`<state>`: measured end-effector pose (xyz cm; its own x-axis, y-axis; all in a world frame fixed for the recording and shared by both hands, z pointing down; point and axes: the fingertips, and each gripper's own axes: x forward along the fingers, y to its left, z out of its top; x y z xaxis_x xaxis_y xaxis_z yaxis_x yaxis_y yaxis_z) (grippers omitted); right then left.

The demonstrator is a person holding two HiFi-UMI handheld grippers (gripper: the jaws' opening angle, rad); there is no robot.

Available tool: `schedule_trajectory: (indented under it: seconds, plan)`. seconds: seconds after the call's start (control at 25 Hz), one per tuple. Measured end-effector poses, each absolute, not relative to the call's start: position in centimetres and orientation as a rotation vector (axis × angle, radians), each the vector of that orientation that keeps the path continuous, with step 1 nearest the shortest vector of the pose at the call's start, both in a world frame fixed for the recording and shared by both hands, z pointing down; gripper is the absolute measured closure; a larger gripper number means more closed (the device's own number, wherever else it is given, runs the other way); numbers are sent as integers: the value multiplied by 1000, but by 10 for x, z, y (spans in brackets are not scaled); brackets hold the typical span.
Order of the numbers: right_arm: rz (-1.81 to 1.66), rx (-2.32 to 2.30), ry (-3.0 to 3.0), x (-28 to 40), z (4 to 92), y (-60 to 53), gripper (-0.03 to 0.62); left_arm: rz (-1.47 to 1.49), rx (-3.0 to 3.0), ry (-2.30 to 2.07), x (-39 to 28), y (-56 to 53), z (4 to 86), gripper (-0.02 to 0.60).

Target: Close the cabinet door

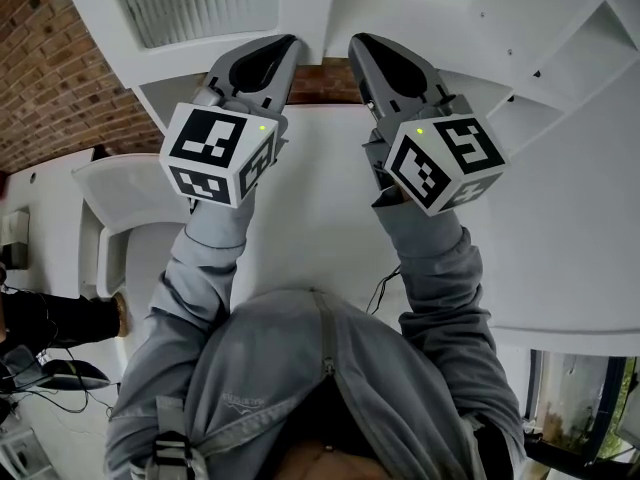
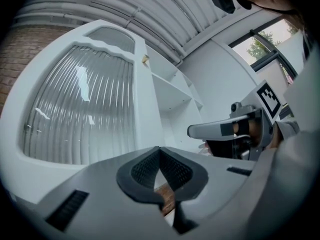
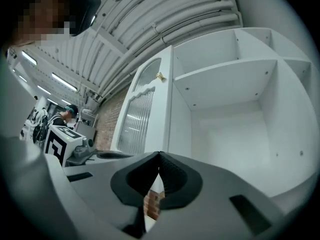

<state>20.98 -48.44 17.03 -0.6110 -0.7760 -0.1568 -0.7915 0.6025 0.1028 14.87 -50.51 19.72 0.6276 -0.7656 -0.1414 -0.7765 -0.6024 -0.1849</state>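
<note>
The white cabinet door, with a ribbed glass pane, stands open at the left of the cabinet. A small brass knob sits near its free edge. In the right gripper view the door and its knob stand left of the empty shelves. My left gripper and right gripper are held side by side in front of the cabinet, close to the door's edge. Both are shut with nothing between the jaws, left gripper and right gripper. Neither visibly touches the door.
A brick wall runs behind the door on the left. A white chair-like piece and cables lie at the lower left. Another person stands far off. The cabinet's open compartments spread to the right.
</note>
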Motion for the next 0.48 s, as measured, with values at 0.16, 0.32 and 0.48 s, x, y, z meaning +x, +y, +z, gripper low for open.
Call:
schedule_trajectory:
  seconds: [0.16,0.32,0.48]
  plan:
    - [198,-1372,2674,217,178,-467,568,54,-2641,1241,151,-482,203,578]
    - [179,-1446,2623,223,196,-448,568,49,-2654,1252,147,-456,213,578]
    - [198,-1522,2600,221,220,-432,568,36,-2619,1320,135,-432,230,578]
